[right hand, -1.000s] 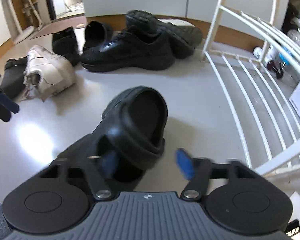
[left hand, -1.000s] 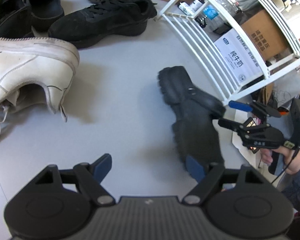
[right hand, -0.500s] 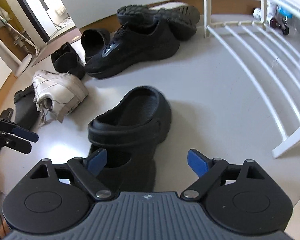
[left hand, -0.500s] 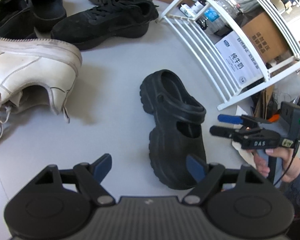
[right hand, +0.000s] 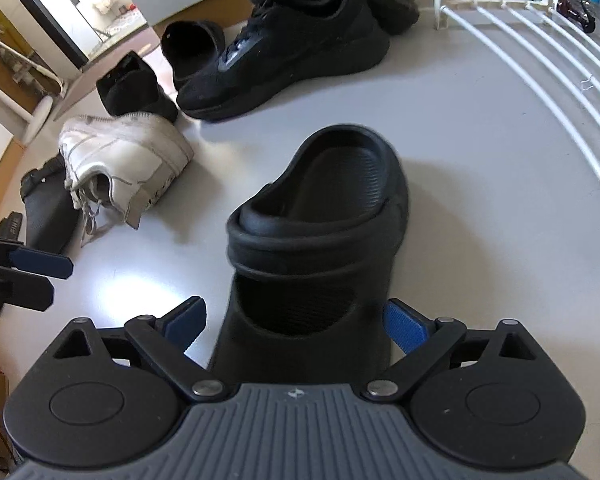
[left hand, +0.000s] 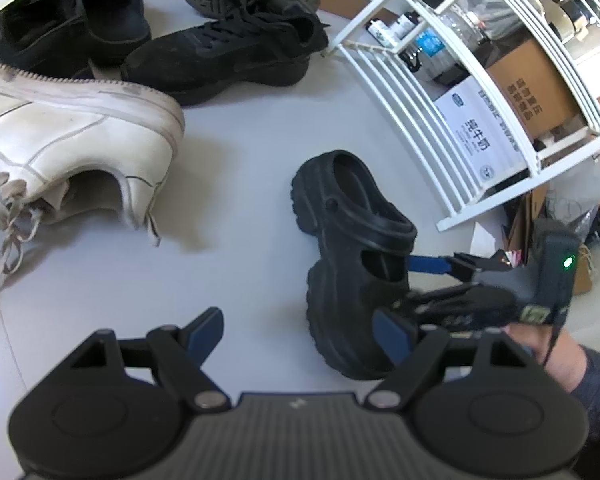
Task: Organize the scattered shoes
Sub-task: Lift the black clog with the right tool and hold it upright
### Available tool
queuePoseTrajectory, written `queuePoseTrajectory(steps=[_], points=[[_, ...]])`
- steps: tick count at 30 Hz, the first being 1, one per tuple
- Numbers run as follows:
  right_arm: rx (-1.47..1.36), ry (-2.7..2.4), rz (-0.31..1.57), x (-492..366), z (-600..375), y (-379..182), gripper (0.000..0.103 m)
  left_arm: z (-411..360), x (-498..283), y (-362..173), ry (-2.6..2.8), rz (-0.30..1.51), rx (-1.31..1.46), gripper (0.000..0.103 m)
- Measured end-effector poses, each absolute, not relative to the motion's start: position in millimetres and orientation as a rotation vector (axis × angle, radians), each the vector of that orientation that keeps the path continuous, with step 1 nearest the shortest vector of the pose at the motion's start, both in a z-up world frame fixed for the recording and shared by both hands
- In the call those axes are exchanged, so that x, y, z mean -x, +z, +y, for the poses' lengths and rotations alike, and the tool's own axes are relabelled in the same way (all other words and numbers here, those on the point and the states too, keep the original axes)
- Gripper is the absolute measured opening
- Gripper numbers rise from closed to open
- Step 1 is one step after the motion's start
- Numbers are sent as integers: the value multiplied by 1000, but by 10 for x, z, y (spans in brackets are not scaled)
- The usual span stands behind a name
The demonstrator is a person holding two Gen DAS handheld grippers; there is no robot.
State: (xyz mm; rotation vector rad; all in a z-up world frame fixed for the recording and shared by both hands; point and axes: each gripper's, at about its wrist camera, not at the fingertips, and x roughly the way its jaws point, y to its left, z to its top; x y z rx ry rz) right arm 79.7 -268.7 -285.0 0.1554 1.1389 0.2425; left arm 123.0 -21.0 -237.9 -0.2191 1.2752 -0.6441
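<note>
A black clog (right hand: pixel 340 184) stands upright on the grey floor, heel end away from my right gripper (right hand: pixel 294 322). That gripper's jaws are opening and straddle the clog's toe part; the left pad stands clear of it. In the left wrist view the same clog (left hand: pixel 352 216) lies at centre right, with the right gripper (left hand: pixel 416 286) reaching in from the right. My left gripper (left hand: pixel 300 330) is open over bare floor just left of the clog, nothing between its fingers. It also shows as the left gripper (right hand: pixel 32 276) at the right view's left edge.
A white sneaker (left hand: pixel 72 132) lies on its side at the left. Black sneakers (left hand: pixel 228 56) and other dark shoes pile up behind it. A white wire shoe rack (left hand: pixel 400 80) stands at the right, with cardboard boxes (left hand: pixel 532 84) and bottles behind it. A hand (left hand: pixel 548 352) holds the right gripper.
The right gripper let go of the tilted clog, which now stands on its sole. Its jaws widened, and it swung back over the clog's toe. The left gripper stayed put.
</note>
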Motion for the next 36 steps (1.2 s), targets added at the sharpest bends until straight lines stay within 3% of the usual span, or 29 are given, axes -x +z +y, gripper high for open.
queuePoseTrajectory(steps=[28,36], points=[[-61,241,1139,-491,-3651,-2944,99,-417,-1351,-2432,-661,1284,211,84],[-39,289,1115,-488,-3797,-2893,93,-483,-1355,-2510,-661,1305,204,84]])
